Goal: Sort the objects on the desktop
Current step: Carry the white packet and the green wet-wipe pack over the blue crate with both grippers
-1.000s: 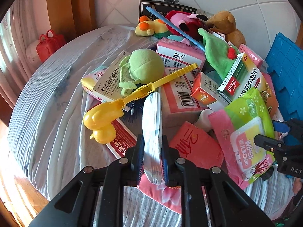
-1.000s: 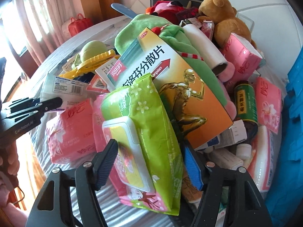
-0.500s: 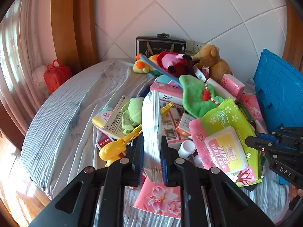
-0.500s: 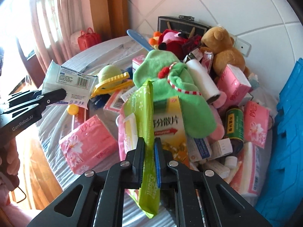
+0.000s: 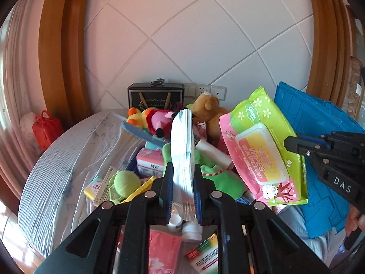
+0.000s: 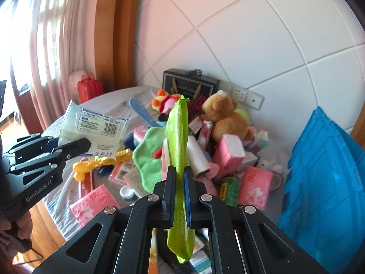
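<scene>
Left tongs: the left tongs (image 5: 182, 189) are pinching a flat white plastic pouch with blue print and a barcode label (image 5: 182, 146), and they are holding it edge-up in the air above the heap.
Right tongs: the right tongs (image 6: 179, 191) are clamping a soft green and pink pack of wet wipes with a yellow lid (image 6: 179, 159) by its thin edge; the pack is hanging clear of the pile.
Where the two things are: both are lifted off the round table with the pale striped cloth (image 5: 57, 159), and neither one is touching the heap under it.
Pile: most things are lying mixed together in the middle of the table, for example a brown teddy bear (image 6: 224, 116), a green plush cloth with a red spot (image 6: 148, 159), a yellow plastic duck-shaped grabber (image 6: 95, 163), a pink tissue pack with flower print (image 6: 91, 205) and a white paper roll (image 6: 198, 157).
Container: a blue plastic crate (image 6: 324, 171) is standing at the right side of the table; I cannot tell what is inside it.
Progress: I judge the sorting is only beginning, because no tidy groups are showing anywhere.
Left to do: the two lifted packs are waiting to be put somewhere, probably in the crate, and nearly the whole heap is waiting after them.
</scene>
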{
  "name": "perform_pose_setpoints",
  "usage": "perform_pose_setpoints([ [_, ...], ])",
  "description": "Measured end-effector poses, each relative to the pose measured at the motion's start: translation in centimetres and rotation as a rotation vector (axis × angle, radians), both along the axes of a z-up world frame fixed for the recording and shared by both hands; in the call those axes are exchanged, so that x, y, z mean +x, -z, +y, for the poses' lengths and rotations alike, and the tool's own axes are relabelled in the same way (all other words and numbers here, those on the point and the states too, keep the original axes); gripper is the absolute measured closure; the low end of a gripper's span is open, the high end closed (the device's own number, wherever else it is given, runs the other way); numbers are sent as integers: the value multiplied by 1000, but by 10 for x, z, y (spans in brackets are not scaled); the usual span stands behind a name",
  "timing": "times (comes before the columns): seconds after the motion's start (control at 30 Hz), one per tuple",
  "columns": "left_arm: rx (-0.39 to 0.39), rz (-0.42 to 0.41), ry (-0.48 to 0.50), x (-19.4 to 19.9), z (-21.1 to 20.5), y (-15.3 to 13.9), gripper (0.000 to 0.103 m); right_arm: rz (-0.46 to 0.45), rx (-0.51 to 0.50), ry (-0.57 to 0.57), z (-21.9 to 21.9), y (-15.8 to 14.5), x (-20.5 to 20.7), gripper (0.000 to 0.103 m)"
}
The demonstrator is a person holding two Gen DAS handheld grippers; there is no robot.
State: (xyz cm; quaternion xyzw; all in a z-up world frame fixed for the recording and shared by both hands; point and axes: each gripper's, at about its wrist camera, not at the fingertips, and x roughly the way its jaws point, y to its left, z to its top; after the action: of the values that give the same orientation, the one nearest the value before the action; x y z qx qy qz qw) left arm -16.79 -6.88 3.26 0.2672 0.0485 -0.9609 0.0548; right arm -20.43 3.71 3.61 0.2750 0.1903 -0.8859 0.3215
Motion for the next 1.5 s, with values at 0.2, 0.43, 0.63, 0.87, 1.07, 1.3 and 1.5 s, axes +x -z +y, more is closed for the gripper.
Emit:
perform_pose_setpoints([
  [0.2, -25, 74, 117, -20, 52, -40, 88, 108, -72, 131, 48, -56, -7, 96],
  [0.43, -19, 172, 285, -39, 140, -96, 88, 260, -147, 314, 129, -128, -1, 96],
  [0.63, 31, 144, 425, -58, 227, -128, 88, 363, -122, 491, 211, -172, 0, 96],
  [0.87, 35, -9, 534, -73, 334, -125, 88, 338, 8, 652, 295, -164, -17, 96],
  [1.07, -2, -161, 587, -85, 399, -89, 88, 230, 85, 733, 356, -115, -40, 96],
  [1.3, -27, -236, 603, -77, 436, -75, 88, 135, 111, 775, 416, -79, -53, 96],
  [1.5, -60, -269, 578, -74, 455, -67, 88, 121, 156, 793, 434, -63, -59, 96],
])
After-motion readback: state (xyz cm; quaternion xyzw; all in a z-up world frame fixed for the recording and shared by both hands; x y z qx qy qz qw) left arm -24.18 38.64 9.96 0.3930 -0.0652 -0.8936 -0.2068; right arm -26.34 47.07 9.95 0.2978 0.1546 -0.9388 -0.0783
